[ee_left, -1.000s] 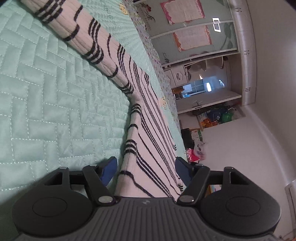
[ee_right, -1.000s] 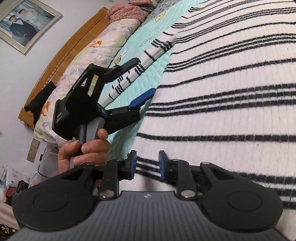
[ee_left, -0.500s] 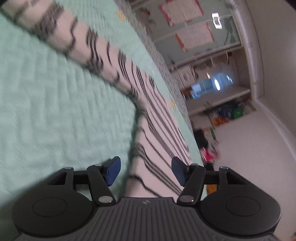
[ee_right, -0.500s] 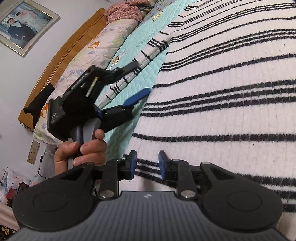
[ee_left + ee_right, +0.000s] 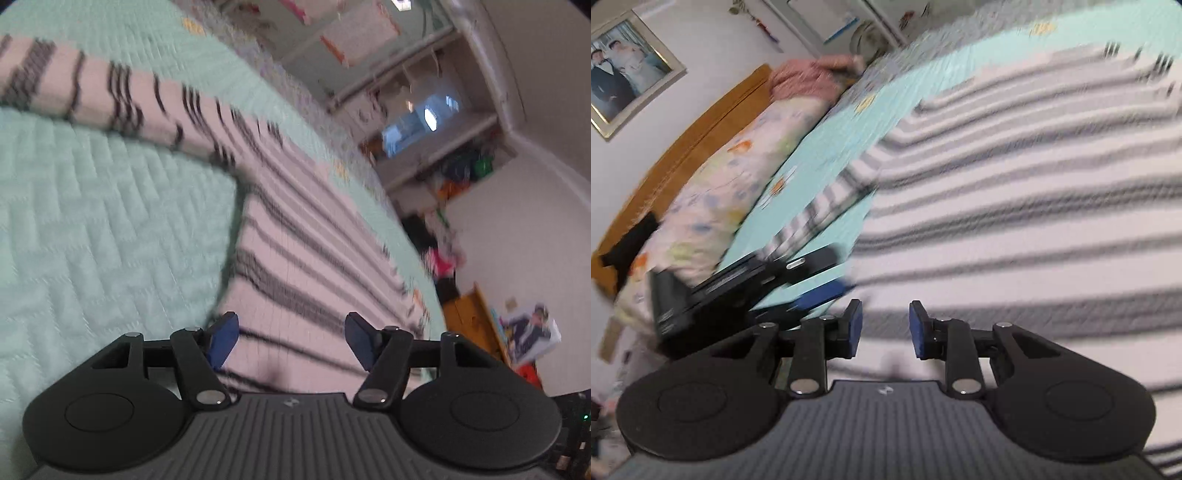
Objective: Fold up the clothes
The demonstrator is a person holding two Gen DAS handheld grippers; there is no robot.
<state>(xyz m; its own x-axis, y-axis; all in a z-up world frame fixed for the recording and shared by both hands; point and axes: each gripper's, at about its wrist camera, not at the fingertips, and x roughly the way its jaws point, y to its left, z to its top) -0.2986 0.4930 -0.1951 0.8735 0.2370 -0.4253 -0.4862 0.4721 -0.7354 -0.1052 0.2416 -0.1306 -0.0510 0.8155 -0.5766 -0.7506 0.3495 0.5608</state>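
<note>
While the white knitted sweater with black stripes (image 5: 1015, 206) is spread flat on the quilted mint bedspread (image 5: 92, 221), filling the frame's right, nothing is gripped: left gripper (image 5: 291, 341) gapes, right gripper (image 5: 885, 328) has just been loosening. Probably mid-fold; an edge must be pinched next.

**Surroundings noted from my two wrist views**

Under my view lies a mint-green quilted bedspread (image 5: 96, 229), stitched in a herringbone pattern, with small printed motifs near its far edge. From my right wrist I see a floral-print pillow roll (image 5: 727, 184) along the head of the bed, against an orange-brown wooden headboard (image 5: 683, 147). A pink bundle of cloth (image 5: 805, 77) sits at the far end of that roll; a dark item (image 5: 628, 240) lies at its near end. A framed portrait (image 5: 624, 70) hangs on the wall above. From my left wrist I see wardrobe doors with pink-bordered panels (image 5: 354, 33), open shelving (image 5: 424, 122) and blurred coloured clutter (image 5: 465, 170) below it.
</note>
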